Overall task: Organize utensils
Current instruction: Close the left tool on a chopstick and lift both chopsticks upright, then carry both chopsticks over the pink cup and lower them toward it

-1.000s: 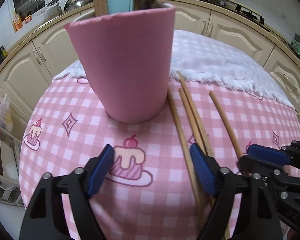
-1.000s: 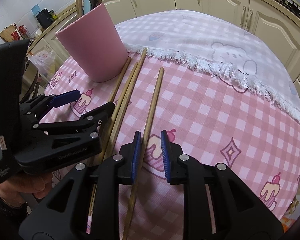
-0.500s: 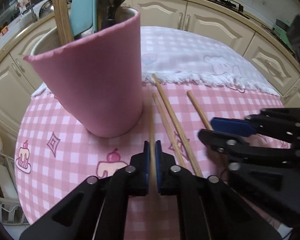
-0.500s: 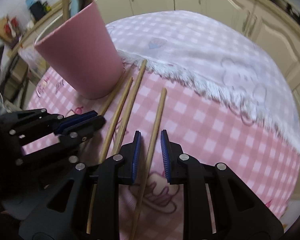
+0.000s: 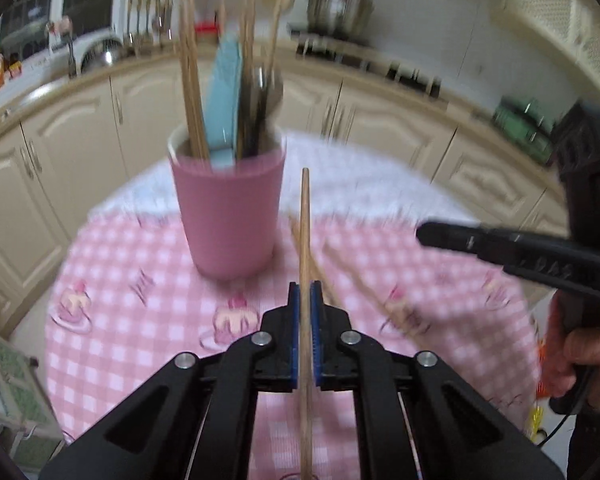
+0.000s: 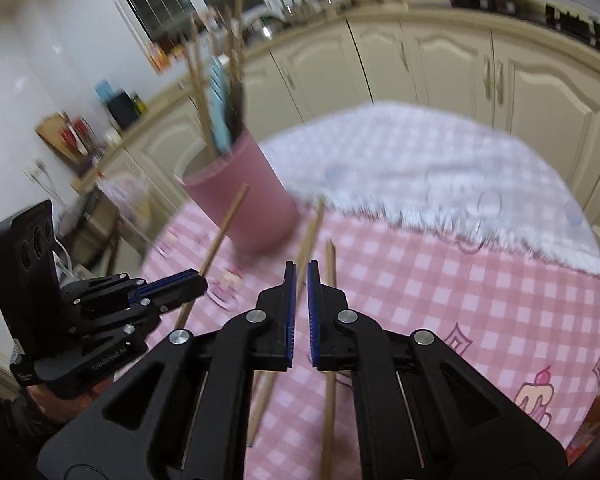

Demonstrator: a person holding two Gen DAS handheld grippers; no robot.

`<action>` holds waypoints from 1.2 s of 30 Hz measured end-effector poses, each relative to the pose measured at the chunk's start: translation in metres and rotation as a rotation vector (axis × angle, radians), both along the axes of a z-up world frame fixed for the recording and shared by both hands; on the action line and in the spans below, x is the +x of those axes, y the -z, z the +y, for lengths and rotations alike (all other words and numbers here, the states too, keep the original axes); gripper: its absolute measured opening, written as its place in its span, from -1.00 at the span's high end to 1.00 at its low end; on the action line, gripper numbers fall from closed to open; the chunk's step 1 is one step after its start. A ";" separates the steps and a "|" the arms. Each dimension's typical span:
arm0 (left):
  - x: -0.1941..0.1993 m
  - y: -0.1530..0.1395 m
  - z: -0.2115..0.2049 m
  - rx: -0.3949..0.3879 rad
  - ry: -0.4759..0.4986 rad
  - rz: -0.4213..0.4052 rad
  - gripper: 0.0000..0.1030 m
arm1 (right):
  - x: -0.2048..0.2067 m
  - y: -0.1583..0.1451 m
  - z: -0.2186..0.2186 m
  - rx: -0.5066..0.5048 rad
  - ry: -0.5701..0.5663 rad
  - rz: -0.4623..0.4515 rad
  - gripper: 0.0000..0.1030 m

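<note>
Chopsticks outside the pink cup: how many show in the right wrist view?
3. One chopstick is clamped in the left gripper, near the pink cup; two chopsticks lie on the tablecloth, partly behind the right gripper. Another may be hidden behind it.

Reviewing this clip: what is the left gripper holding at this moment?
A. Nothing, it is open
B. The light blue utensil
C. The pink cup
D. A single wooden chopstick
D: the left gripper is shut on one chopstick, lifted off the tablecloth beside the pink cup.
</note>
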State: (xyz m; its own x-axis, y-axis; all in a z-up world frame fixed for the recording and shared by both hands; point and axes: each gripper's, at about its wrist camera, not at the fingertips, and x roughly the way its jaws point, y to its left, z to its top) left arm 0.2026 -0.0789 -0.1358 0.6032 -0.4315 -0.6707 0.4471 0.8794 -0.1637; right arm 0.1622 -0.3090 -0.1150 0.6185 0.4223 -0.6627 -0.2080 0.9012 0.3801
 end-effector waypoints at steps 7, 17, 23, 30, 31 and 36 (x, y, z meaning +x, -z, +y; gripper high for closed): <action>0.000 -0.017 0.009 -0.026 -0.048 -0.050 0.91 | 0.027 0.024 0.019 -0.183 0.003 0.162 0.33; -0.003 -0.024 0.025 -0.057 -0.089 -0.096 0.91 | 0.044 0.065 0.072 -0.496 -0.118 0.225 0.88; -0.002 -0.045 0.039 -0.110 -0.134 -0.177 0.91 | 0.028 0.050 0.043 -0.240 -0.071 0.166 0.89; 0.004 -0.062 0.041 -0.134 -0.144 -0.222 0.91 | 0.010 0.007 0.005 -0.019 -0.010 0.013 0.89; 0.003 -0.065 0.041 -0.138 -0.142 -0.227 0.91 | 0.010 0.002 0.001 -0.006 -0.003 -0.010 0.89; -0.002 -0.078 0.039 -0.158 -0.131 -0.257 0.91 | 0.008 -0.034 -0.005 0.067 0.029 -0.141 0.89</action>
